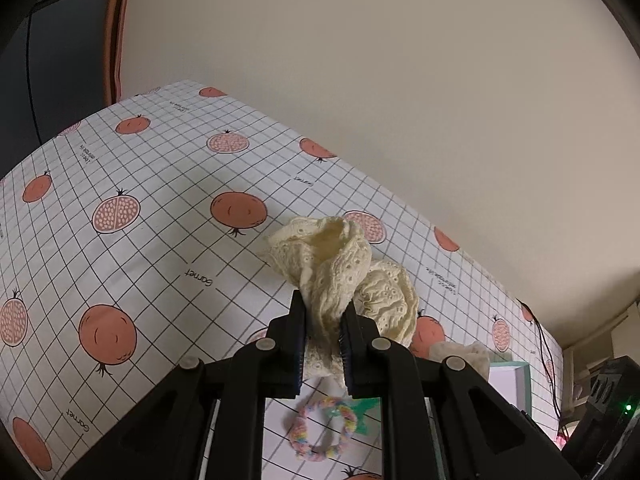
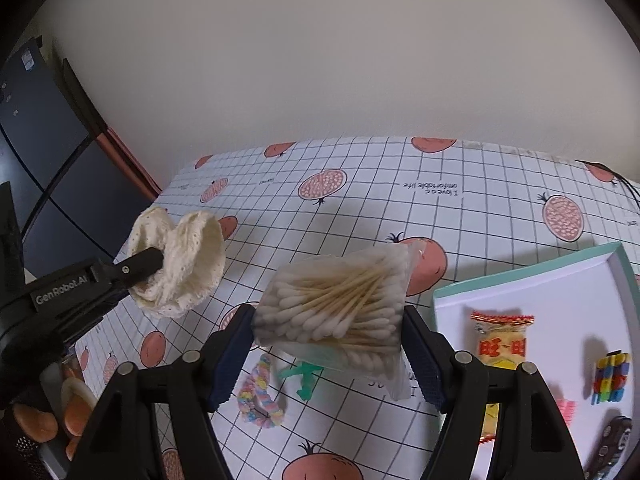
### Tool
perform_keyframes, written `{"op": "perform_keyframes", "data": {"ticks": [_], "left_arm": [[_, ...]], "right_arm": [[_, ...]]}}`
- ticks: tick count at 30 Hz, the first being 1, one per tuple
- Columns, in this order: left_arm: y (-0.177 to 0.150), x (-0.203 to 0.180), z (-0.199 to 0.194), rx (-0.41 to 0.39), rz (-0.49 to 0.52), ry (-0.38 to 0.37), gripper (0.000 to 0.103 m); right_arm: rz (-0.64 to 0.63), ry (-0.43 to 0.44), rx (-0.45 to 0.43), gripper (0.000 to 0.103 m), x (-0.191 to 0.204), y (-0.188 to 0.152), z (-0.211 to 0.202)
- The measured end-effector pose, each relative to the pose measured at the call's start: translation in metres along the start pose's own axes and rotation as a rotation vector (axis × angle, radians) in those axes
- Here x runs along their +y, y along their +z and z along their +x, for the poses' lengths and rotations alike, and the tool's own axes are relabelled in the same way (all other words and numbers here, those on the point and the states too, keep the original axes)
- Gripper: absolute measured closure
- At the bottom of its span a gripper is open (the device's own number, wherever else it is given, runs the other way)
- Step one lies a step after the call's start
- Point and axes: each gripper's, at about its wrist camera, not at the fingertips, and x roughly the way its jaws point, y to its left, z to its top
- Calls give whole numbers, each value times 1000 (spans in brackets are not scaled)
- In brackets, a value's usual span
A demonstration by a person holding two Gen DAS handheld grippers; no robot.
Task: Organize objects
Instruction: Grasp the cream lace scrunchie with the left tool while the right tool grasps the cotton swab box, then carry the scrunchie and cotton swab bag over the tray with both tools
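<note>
My left gripper [image 1: 324,304] is shut on a cream lace cloth [image 1: 340,256], which bunches up above its fingers, held over the pomegranate-print tablecloth [image 1: 160,248]. The right wrist view shows the same left gripper [image 2: 154,264] and lace cloth [image 2: 192,256] at the left. A clear bag of cotton swabs [image 2: 336,300] sits lifted between the fingers of my right gripper [image 2: 328,316], which is shut on it. On the table below lie a pastel braided hair tie [image 2: 246,394] [image 1: 295,436] and a small green piece [image 2: 306,376].
A white tray with a teal rim [image 2: 520,270] at the right holds a snack packet [image 2: 502,344], a multicoloured block piece [image 2: 610,378] and a dark item [image 2: 612,440]. Another pale lace piece [image 1: 464,354] lies by the tray. The wall runs behind the table; dark equipment stands left.
</note>
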Motion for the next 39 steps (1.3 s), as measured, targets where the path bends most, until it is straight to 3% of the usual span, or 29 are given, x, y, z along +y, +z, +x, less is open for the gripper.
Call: {"op": "perform_keyframes", "data": {"ticks": [16, 39], "left_arm": [[-33, -78, -1, 44, 95, -91, 88], [-112, -189, 19, 151, 289, -229, 87]], "right_arm": [[93, -113, -58, 28, -72, -4, -51], [269, -278, -101, 28, -189, -25, -99]]}}
